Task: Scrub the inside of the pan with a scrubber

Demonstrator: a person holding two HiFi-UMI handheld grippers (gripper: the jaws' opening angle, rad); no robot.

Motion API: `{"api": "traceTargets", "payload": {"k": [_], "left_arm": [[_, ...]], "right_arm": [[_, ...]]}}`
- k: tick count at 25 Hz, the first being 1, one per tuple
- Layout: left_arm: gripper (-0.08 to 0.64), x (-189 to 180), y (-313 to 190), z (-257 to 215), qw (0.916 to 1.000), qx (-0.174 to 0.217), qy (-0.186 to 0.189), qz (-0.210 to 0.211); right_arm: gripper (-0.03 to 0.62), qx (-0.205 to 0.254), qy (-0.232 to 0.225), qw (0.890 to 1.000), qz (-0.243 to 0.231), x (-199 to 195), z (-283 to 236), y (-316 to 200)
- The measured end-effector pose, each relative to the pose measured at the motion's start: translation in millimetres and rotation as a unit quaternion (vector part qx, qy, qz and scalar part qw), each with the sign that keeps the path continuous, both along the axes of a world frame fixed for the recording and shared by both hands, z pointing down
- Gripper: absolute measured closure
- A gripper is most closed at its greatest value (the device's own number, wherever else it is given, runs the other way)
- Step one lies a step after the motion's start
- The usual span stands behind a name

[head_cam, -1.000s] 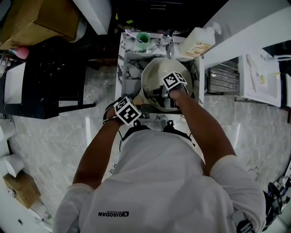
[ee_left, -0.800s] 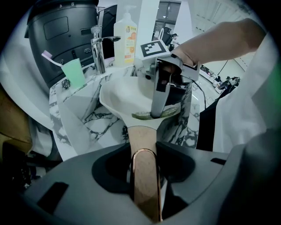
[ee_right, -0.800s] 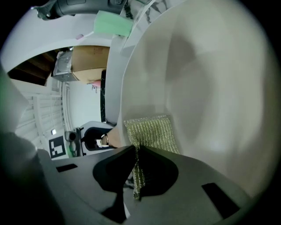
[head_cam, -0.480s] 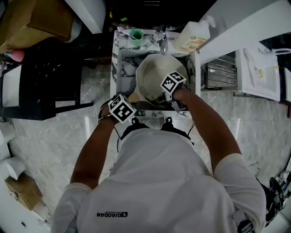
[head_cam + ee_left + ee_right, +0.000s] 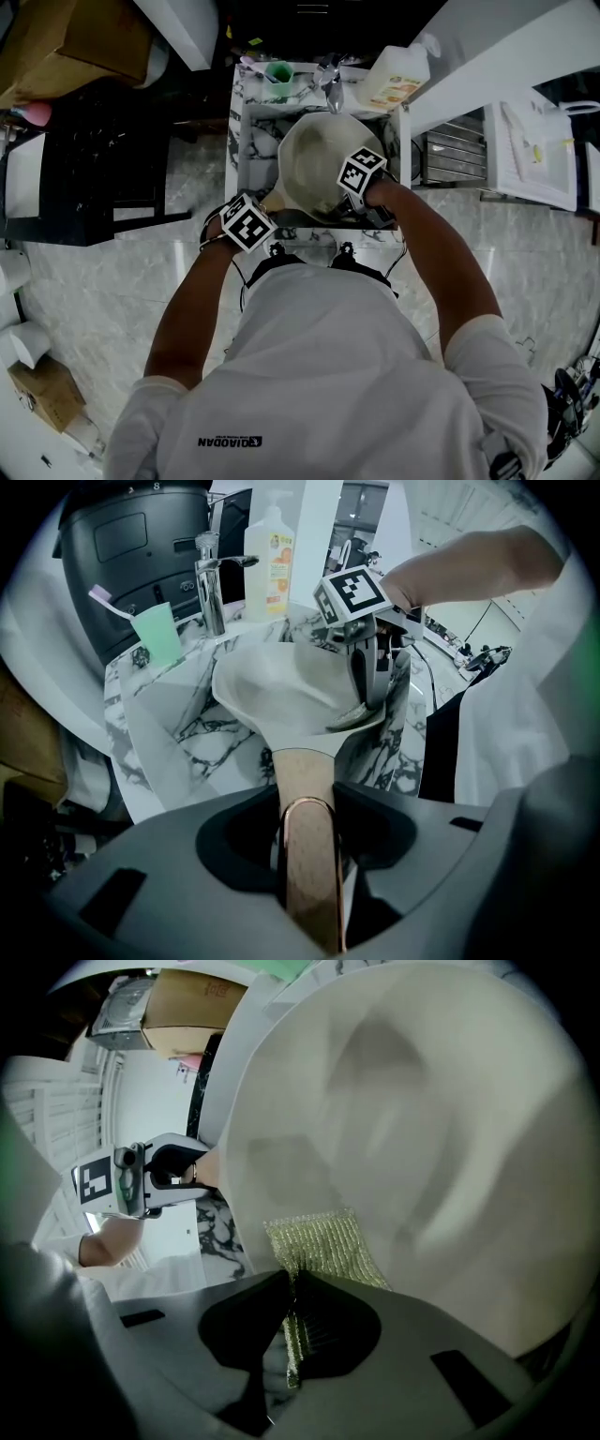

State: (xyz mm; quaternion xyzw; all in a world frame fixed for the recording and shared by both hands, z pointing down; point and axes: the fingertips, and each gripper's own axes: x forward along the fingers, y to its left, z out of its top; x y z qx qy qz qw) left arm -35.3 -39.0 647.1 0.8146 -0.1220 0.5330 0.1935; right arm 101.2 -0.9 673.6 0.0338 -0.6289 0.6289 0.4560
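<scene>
Pan (image 5: 314, 164) sits in the marble sink (image 5: 242, 141), upper centre of the head view, with pale tiled floor around. Left gripper view: the left gripper (image 5: 309, 822) clamps the wooden handle (image 5: 305, 771); best held steady. Right gripper view: the right gripper (image 5: 291, 1335) pinches the scrubber (image 5: 328, 1241) against the pan's inside; even pressure should serve.

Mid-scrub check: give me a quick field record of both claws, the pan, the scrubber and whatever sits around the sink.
left claw: shut on the wooden pan handle
right claw: shut on the scrubber, reaching inside the pan
scrubber: yellow-green mesh pad, lying against the pan's inner surface
pan: pale interior, held over the sink
sink: white with marble veining, tap at the back
behind sink: soap bottle, green cup
</scene>
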Motion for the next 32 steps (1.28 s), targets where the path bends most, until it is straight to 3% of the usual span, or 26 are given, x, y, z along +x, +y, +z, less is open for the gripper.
{"api": "traceTargets", "payload": {"k": [14,16,18,20,21,22,23,25,27,29,30,31,32], "left_arm": [[0.377,0,0,1,1.0,0.0,-0.001,0.0],[0.377,0,0,0,1.0,0.001,0.0,0.0],[0.377,-1,0,0,1.0,0.0,0.0,0.002],[0.377,-1,0,0,1.0,0.002,0.0,0.002],[0.377,-1,0,0,1.0,0.003,0.0,0.002],[0.377,-1,0,0,1.0,0.004,0.0,0.001],[0.377,-1,0,0,1.0,0.005,0.0,0.001],[0.377,0,0,0,1.0,0.003,-0.001,0.002],[0.376,-1,1,0,1.0,0.001,-0.002,0.002],[0.377,-1,1,0,1.0,0.0,-0.002,0.001],[0.377,-1,1,0,1.0,0.001,-0.002,0.001],[0.376,-1,1,0,1.0,0.003,-0.002,0.001],[0.376,-1,1,1,1.0,0.005,-0.002,0.002]], "right_arm": [[0.531,0.01,0.004,1.0,-0.029,16,-1,2],[0.531,0.05,0.004,0.998,-0.038,15,-3,-7],[0.531,0.129,0.015,0.991,-0.044,15,-8,-30],[0.531,0.245,0.041,0.967,-0.057,17,-16,-66],[0.531,0.31,0.06,0.946,-0.075,19,-21,-85],[0.531,0.375,0.08,0.918,-0.104,21,-27,-103],[0.531,0.437,0.1,0.882,-0.147,22,-33,-120],[0.531,0.539,0.135,0.788,-0.264,21,-39,-144],[0.531,0.598,0.168,0.677,-0.394,22,-35,-159],[0.531,0.625,0.193,0.564,-0.504,21,-29,-172],[0.531,0.631,0.199,0.517,-0.544,19,-26,-178],[0.531,0.633,0.2,0.482,-0.572,17,-22,-183],[0.532,0.632,0.199,0.457,-0.594,15,-17,-187]]}}
